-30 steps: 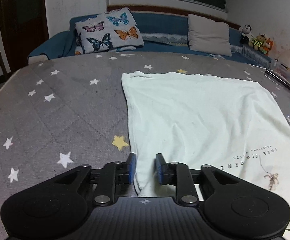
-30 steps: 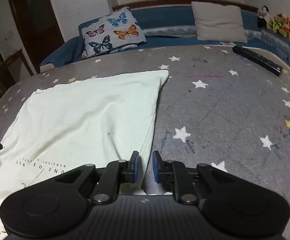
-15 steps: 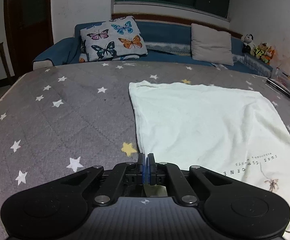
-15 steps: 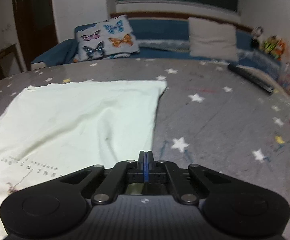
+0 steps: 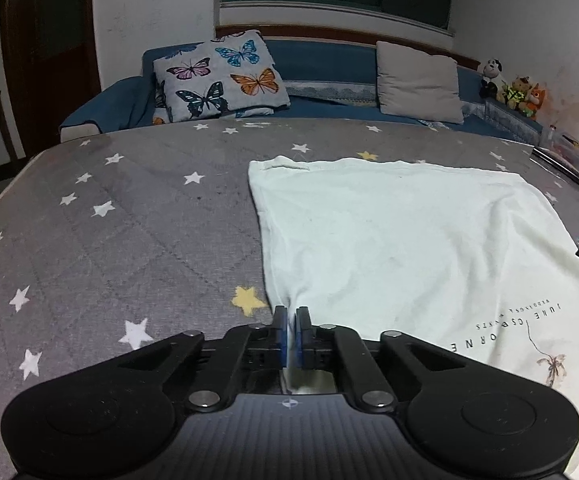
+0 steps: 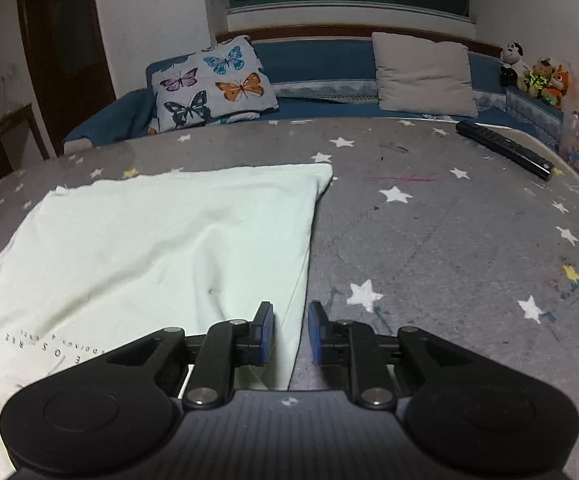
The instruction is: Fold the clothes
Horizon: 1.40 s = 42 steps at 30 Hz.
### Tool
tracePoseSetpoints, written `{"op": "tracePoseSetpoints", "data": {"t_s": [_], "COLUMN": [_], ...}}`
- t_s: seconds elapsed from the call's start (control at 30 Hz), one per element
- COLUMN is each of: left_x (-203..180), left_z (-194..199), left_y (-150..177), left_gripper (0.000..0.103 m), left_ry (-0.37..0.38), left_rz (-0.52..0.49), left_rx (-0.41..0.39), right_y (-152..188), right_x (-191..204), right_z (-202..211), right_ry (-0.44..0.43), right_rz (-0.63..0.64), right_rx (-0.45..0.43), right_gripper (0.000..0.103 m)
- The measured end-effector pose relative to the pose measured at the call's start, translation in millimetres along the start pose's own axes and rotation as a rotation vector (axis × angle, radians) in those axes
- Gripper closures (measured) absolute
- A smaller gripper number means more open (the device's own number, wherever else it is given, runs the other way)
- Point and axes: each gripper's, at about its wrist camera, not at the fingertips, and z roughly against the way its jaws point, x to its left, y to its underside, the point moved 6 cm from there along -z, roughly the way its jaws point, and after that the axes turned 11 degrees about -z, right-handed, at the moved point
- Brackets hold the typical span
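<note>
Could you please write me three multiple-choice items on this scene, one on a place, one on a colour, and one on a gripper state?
1. Where does the remote control lie?
A. on the white shirt
B. on the grey star cover, right of the shirt
C. on the sofa

2. What colour is the shirt?
A. white
B. red
C. black

3. How is the left gripper?
A. wide open
B. shut on the shirt
C. out of view

Answers: 1 B, it rests on the cover; 2 A, pale white cloth; 3 B, cloth sits pinched between its pads.
</note>
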Motion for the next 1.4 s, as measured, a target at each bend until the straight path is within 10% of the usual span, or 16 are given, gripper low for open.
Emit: {"op": "tracePoseSetpoints", "data": {"t_s": [1.0, 1.4], "left_x": [0.3, -0.8], "left_z": [-0.9, 11.1], "left_y": [2.4, -4.2], "left_gripper": [0.103, 0.101], "left_ry": [-0.038, -0.034], "left_rz": [-0.034, -0.022], "left_rx": [-0.03, -0.044], "right_y": [1.0, 4.7], "right_x": [-4.7, -3.7], "right_z": [1.6, 19.5], "right_ry": [0.101, 0.016], "right_rz": [0.06, 0.054], "right_rx": [-0.071, -0.035], "right_gripper": [0.101, 0.095]}}
